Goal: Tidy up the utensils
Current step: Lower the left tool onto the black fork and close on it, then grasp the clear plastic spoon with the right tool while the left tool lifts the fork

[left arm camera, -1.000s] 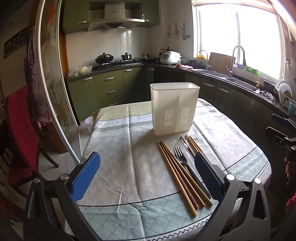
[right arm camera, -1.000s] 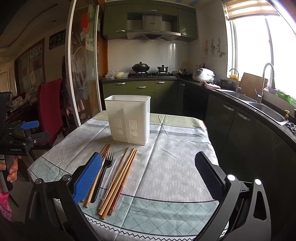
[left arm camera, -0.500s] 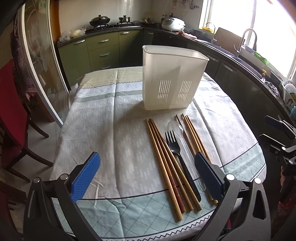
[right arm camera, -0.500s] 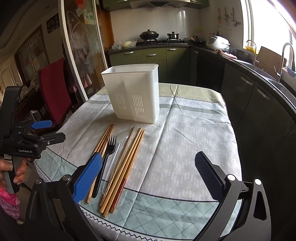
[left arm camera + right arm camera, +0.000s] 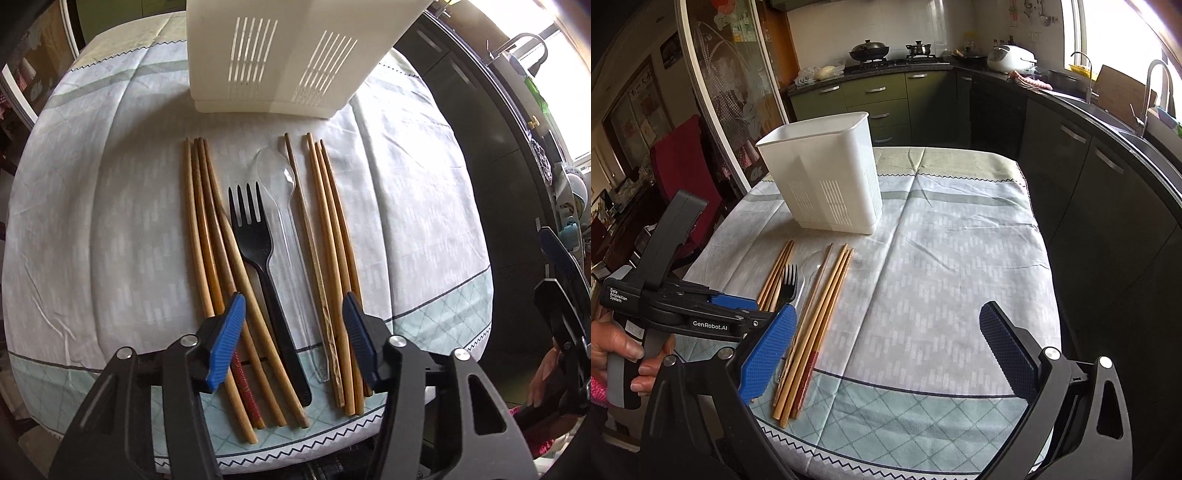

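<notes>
Black fork [image 5: 258,243] and clear spoon [image 5: 284,206] lie between our left gripper's [image 5: 293,341] closing jaws, untouched; our right gripper [image 5: 886,354] hangs spread over the desk [image 5: 942,280].

Green cabinets [image 5: 875,99] are being lit by daylight from a window [image 5: 1115,33]; a red chair [image 5: 683,162] is being shaded.

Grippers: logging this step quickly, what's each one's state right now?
Left gripper: closing over the black fork handle, nothing gripped yet.
Right gripper: open, empty.
</notes>
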A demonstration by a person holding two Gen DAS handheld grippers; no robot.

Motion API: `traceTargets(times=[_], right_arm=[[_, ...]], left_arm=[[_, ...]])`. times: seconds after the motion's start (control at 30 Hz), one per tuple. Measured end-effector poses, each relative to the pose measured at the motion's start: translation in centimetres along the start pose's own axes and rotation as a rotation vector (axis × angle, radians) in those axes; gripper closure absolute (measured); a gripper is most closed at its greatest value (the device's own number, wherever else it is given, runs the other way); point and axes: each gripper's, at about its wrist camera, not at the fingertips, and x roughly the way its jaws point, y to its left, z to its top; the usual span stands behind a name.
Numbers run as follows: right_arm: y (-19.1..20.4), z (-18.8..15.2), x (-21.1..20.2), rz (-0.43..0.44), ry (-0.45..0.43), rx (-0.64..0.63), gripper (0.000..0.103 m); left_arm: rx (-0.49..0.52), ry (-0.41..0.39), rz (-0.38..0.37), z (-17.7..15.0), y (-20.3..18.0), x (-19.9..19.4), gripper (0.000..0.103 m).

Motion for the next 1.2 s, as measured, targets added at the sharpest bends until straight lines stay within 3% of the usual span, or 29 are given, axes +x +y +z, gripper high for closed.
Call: traceTargets(times=[0.07,0.4,0.57,0.73,0.87,1.03,1.2], right_arm=[[-0.3,-0.2,-0.2,-0.008,-0.007,0.001,0.011],[-0.3,-0.6,-0.5,0.003,-0.021,-0.024,0.012],[0.1,-0.6,-0.4,0.012,-0.019,-0.034,0.012],[1.1,-0.1,0.5,0.031,0.024,-0.049,0.012],[2.6,1.0,2.2,0.117,0.095,-0.059,0.014],[4.7,2.8,6.0,0.156,0.201,-0.056,0.027],[6.6,3.6,11.2,0.194,0.353,-0.041,0.057]], left_arm=[[-0.012,0.007,0.003,0.2,-0.2,0.5,0.067],[-0.065,0.027,0.073,1.8,0.5,2.1,0.074],[-0.081,0.027,0.070,2.1,1.2,2.4,0.094],[-0.084,0.012,0.041,2.3,1.9,2.1,0.095],[-0.091,-0.047,0.011,2.2,2.9,0.0,0.095],[-0.096,-0.129,0.001,2.3,3.7,-3.1,0.095],[-0.111,-0.204,0.003,2.2,5.0,-5.9,0.095]])
